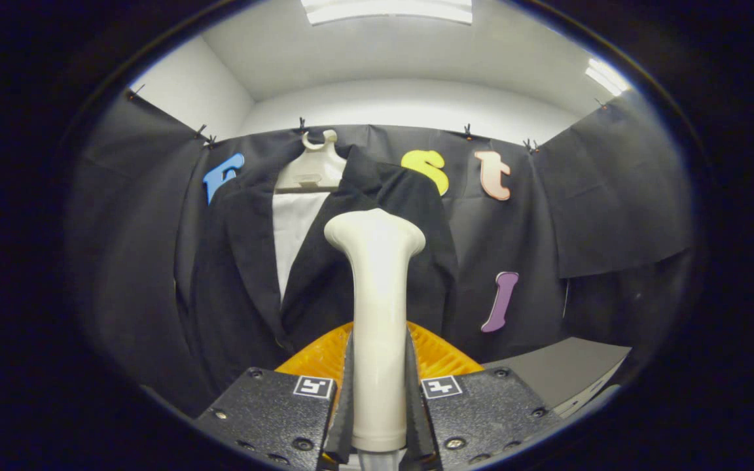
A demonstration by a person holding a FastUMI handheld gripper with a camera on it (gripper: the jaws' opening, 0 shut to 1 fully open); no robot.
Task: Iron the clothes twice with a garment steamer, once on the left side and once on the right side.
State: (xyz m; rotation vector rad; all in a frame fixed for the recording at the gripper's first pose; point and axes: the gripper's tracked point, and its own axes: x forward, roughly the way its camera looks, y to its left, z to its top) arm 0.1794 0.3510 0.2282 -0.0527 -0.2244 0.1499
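Both fingers of the gripper pinch the steamer upright, head at twelve o'clock facing the jacket on its hanger, probably so steam reaches the cloth.

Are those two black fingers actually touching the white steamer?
Touching. In the gripper view, both fingers press against the sides of the steamer handle with no gap, so the gripper is shut on it.
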